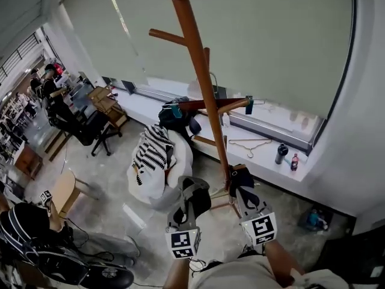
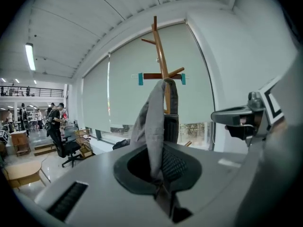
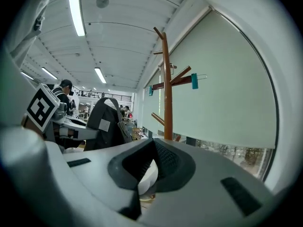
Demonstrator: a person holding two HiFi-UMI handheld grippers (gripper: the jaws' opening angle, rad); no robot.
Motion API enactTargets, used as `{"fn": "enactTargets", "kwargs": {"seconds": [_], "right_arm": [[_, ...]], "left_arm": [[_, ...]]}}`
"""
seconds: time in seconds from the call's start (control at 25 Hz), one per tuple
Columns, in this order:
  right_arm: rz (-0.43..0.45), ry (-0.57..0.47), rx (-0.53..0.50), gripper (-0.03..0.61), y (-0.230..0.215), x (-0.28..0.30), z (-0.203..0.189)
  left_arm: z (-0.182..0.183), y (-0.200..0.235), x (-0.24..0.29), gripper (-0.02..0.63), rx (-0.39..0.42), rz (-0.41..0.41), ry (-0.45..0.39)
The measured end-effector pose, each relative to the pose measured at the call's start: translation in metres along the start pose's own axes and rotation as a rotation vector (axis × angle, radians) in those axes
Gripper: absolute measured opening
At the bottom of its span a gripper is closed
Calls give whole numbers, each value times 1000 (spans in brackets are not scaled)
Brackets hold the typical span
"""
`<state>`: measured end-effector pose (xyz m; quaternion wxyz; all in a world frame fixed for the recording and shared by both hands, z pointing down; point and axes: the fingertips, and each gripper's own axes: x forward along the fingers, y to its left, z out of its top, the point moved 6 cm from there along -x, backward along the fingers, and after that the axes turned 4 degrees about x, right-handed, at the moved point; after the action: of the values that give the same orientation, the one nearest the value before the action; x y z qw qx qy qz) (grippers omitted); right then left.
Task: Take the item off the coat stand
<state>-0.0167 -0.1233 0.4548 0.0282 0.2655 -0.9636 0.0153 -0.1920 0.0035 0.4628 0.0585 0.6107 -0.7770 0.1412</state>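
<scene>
The left claw (image 2: 161, 137) is pinched shut on a grey strap (image 2: 151, 119). The fabric rises straight up from between its jaws and hides the near jaw. The strap belongs to a dark grey bag (image 3: 102, 124), which the right gripper view shows sitting at the tip of the left claw, its top loop standing free in the air and apart from the stand.

The wooden coat stand (image 1: 204, 83) rises just ahead of both claws. From the left claw its pole (image 2: 163, 74) stands directly behind the strap, with a cross bar near the top that carries a teal clip (image 2: 140, 79) at each end.

The right claw (image 3: 152, 146) is pressed together at the tips, with nothing between its jaws. It sits just right of the left claw (image 1: 191, 191) and close to the foot of the pole. Off to the left, beyond the left claw, lies a white beanbag (image 1: 174, 164) with a striped cloth (image 1: 151, 149) draped over it.
</scene>
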Motion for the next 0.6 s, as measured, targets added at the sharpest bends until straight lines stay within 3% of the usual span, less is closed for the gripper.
{"fn": "enactTargets", "kwargs": {"seconds": [0.16, 0.4, 0.6], "right_arm": [[-20, -19, -28, 5, 12, -9, 9], [-38, -26, -36, 5, 23, -24, 8], [-47, -46, -65, 5, 42, -23, 15]], "left_arm": [[9, 10, -8, 20, 18, 16, -66], [-2, 0, -25, 20, -3, -18, -46], [-3, 15, -29, 20, -2, -25, -96]]}}
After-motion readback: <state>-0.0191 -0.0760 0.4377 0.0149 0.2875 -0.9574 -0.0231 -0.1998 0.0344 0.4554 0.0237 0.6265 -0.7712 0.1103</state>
